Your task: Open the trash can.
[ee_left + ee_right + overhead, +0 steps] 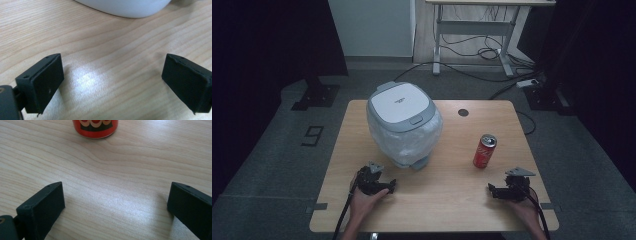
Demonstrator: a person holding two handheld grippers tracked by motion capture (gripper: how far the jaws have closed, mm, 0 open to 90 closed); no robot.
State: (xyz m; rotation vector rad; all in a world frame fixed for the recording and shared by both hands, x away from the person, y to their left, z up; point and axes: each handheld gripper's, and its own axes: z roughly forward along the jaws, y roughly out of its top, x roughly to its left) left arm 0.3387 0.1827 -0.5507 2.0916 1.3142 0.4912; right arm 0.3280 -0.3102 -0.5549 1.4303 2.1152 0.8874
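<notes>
A white and grey lidded bin (404, 125) with a clear plastic liner stands on the wooden table (447, 200), left of centre. A red drink can (484, 151) stands upright to its right. My left gripper (379, 179) rests low near the table's front, just in front of the bin, with its jaws wide open and bare wood between them (112, 82); the bin's white base (125, 7) lies ahead. My right gripper (498, 190) sits at the front right, open and holding nothing (116, 207), with the can's bottom (95, 128) ahead of it.
A round cable hole (463, 112) marks the table's far side. Beyond the table are a desk frame (472, 35) and floor cables (492, 75). Dark curtains flank both sides.
</notes>
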